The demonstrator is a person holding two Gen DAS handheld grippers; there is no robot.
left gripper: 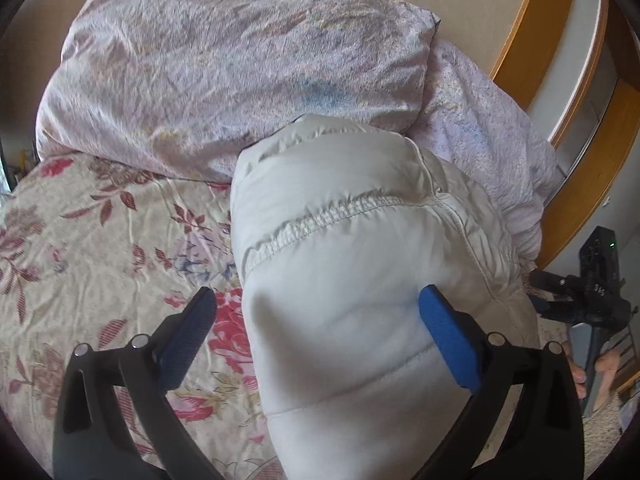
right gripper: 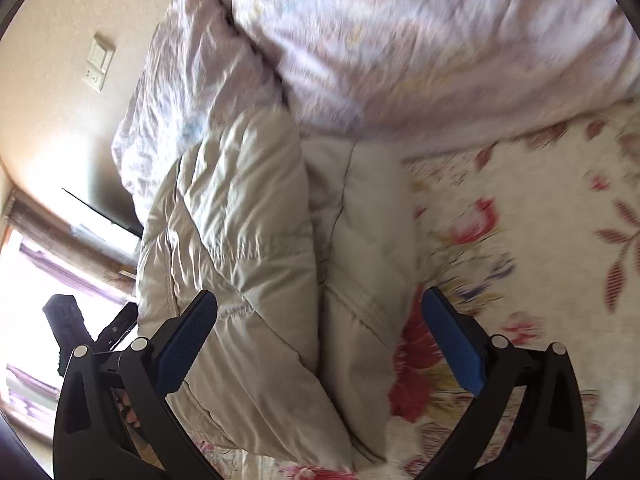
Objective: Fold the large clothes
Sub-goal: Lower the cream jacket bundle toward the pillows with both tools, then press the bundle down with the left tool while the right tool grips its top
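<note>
We see open floral bedspread [left gripper: 100,248] along the left side of the bed, free for a hand to pass. The folded padded jacket [left gripper: 360,240] fills the right side up to that edge. Behind it the lilac duvet [left gripper: 224,72] piles across the head of the bed. Past the right edge stands a wooden frame [left gripper: 532,36], close by.

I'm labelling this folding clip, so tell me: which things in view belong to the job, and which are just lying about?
Part of the job:
- white padded jacket, folded into a bundle on the bed
- left claw, open around it
- right claw, open over it

Just lying about:
- lilac duvet heaped behind
- floral bedsheet
- wooden frame
- wall switch
</note>
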